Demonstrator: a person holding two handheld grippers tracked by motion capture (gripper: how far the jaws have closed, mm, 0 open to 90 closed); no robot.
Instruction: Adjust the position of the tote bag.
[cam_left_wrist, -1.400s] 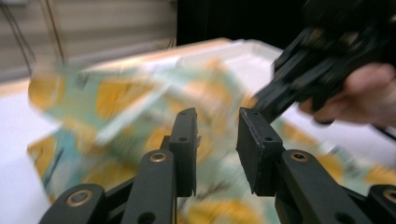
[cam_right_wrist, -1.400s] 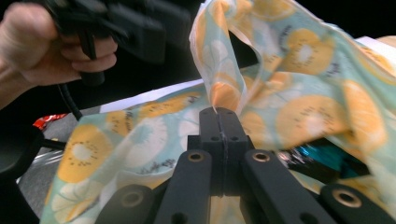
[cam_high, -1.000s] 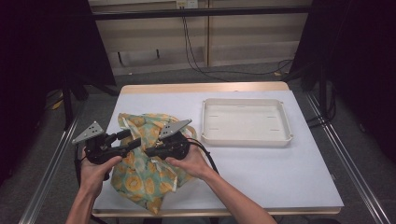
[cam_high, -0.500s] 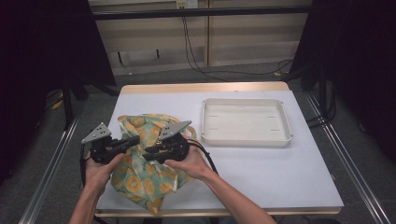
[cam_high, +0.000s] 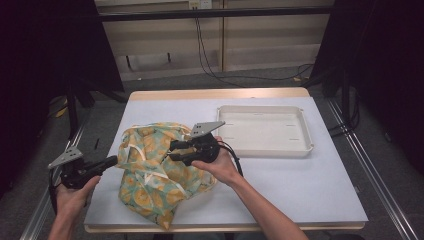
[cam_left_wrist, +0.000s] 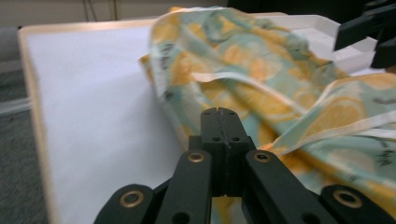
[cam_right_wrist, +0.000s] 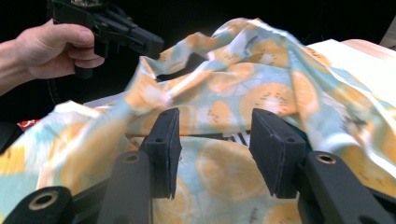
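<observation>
Soft, thin cloth printed with orange citrus slices on pale green, trimmed with cream edging, is lying in a rumpled heap (cam_high: 157, 172) on the near left part of a white table (cam_high: 300, 190), its lowest corner drooping over the near edge. A shallow white tray (cam_high: 265, 131) is sitting well apart from it, toward the far right.

The left gripper (cam_high: 111, 160) is hovering just beside the cloth's left edge. In the left gripper view its jaws are pressed flat together, and the fabric seems to lie behind them rather than between them, so it is clenched on nothing. The right gripper (cam_high: 172, 151) is resting over the middle of the heap. Its jaws have just been opening and are now standing apart with folds of cloth beneath and behind them, the pads not pinching anything.

Judging by the folds and the way the cloth is holding peaks, it is likely to be very light, limp and a little slippery, not fragile. It will probably sag and trail from any single grip, and a shallow pinch on a smooth fold may slide off. The cream edging (cam_left_wrist: 219, 77) looks like the firmest place to take hold: two points along one hem, set well apart, should let the cloth hang open rather than bunch.
</observation>
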